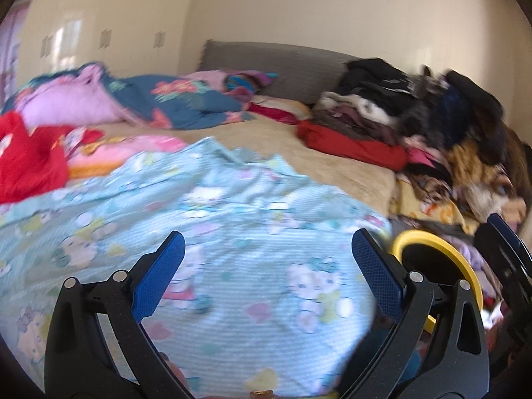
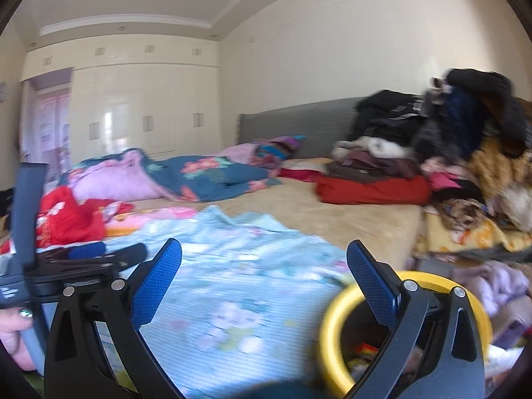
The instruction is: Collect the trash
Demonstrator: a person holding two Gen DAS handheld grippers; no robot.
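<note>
- Left gripper (image 1: 267, 249): jaws spread wide, nothing between the blue pads (image 1: 159, 272), pointing forward and level.
- Right gripper (image 2: 264, 257): jaws wide apart and empty, pointing forward.
- Left hand (image 2: 13, 329), at the near left of the right view, grips its handle.

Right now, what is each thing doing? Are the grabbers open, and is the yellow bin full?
left gripper: open, holding nothing.
right gripper: open, holding nothing.
yellow bin: upright, open-topped, some trash inside, not full.
blue cartoon blanket: spread out, rumpled.
clothes pile: heaped on bed.
</note>
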